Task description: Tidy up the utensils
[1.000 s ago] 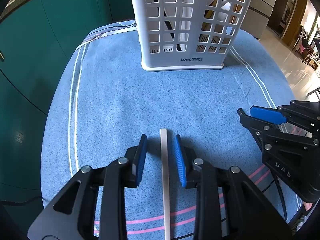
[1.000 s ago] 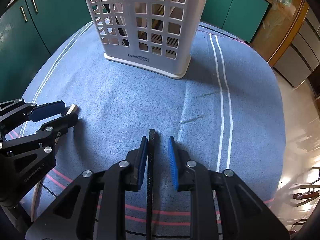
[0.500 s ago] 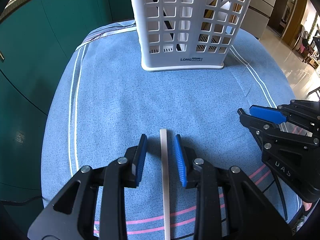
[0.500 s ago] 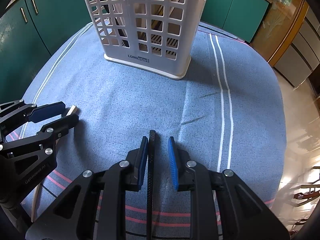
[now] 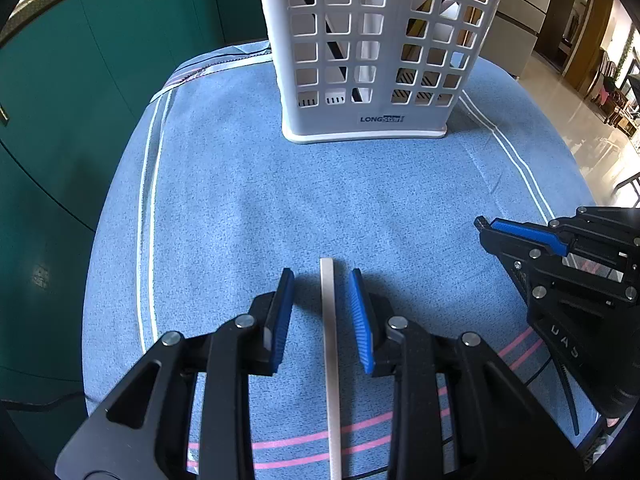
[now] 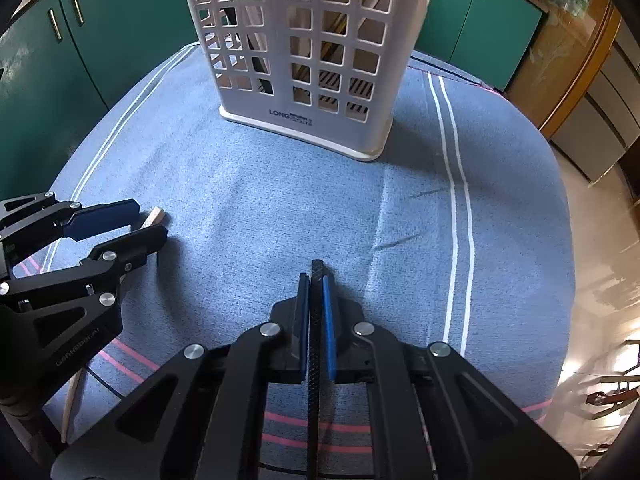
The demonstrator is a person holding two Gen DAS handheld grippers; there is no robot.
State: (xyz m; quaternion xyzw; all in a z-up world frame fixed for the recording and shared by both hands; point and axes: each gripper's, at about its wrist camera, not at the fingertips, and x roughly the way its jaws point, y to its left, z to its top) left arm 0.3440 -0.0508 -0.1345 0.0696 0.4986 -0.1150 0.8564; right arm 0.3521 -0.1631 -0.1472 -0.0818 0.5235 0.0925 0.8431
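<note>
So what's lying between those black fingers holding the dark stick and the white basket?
Only bare blue cloth, seen in the right wrist view, from the right gripper to the basket.

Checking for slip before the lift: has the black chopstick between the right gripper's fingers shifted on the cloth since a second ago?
No. The black chopstick tip sits equally far from the white basket.

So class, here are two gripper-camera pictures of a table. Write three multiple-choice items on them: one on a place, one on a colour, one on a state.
1. Where does the white basket stand?
A beyond both grippers
B on the floor
C between the grippers

2. What colour is the stick in the right gripper?
A red
B black
C yellow

3. How do the left gripper pads stand around the pale stick?
A apart from it
B pressed on it
C above the basket

Key: 1 A, it stands past the fingertips in both views. 2 B, it looks dark and textured. 3 A, gaps show either side.
</note>
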